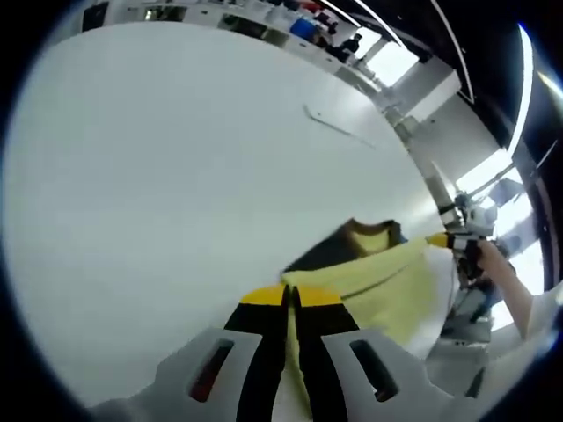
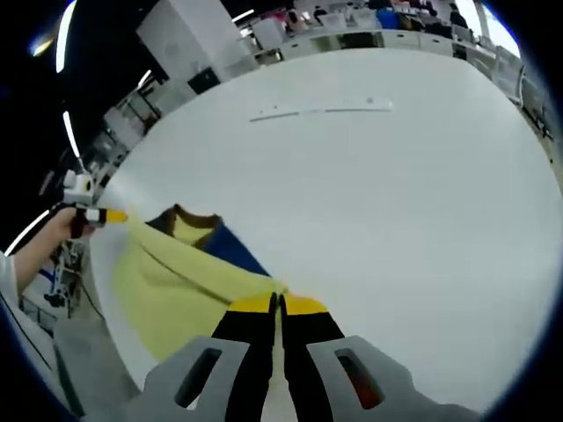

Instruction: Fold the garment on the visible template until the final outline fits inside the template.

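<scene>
1. The garment [image 1: 400, 281], pale yellow with a dark blue part and a brown collar, hung stretched between our two grippers above the white table [image 1: 176, 176]; its lower part draped toward the table's near edge.
2. We saw the left gripper [image 1: 290, 297] clenched, jaws pressed together on a yellow edge of the garment that ran down between them.
3. The right gripper [image 2: 277, 303] was likewise clamped, jaws closed on the opposite yellow edge of the garment [image 2: 167, 290].
4. In the left gripper view the other gripper sat at the garment's far corner, held by a hand [image 1: 491, 255]; the right gripper view showed the mirror case.
5. A thin pale line [image 2: 321, 111] lay on the table, well apart from the garment.
6. Beyond the table we noted benches and ceiling lights.
</scene>
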A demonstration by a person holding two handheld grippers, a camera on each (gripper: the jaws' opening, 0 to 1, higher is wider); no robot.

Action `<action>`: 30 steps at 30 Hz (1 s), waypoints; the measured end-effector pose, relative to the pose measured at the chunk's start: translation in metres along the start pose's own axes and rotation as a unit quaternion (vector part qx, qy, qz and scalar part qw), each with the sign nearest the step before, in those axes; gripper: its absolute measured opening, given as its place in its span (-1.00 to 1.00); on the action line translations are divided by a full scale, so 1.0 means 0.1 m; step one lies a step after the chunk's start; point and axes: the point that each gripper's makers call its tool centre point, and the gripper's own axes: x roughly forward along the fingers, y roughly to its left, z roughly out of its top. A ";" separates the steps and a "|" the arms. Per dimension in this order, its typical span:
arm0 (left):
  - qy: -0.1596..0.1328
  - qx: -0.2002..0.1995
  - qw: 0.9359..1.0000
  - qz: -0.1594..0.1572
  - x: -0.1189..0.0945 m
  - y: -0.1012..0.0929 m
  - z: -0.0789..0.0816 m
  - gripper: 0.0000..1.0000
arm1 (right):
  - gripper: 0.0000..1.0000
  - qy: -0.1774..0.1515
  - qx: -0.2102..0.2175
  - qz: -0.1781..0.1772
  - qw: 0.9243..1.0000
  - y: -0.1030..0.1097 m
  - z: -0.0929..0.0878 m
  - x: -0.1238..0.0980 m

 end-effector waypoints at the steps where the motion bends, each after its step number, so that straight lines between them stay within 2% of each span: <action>1: 0.002 -0.001 1.000 0.001 0.01 0.01 -0.01 -1.00 | -0.95 0.001 0.000 0.000 1.000 -0.01 0.00 0.01; 30: 0.021 0.001 1.000 0.012 0.15 0.04 -0.10 -1.00 | -0.95 0.015 -0.003 -0.006 1.000 -0.13 -0.07 0.18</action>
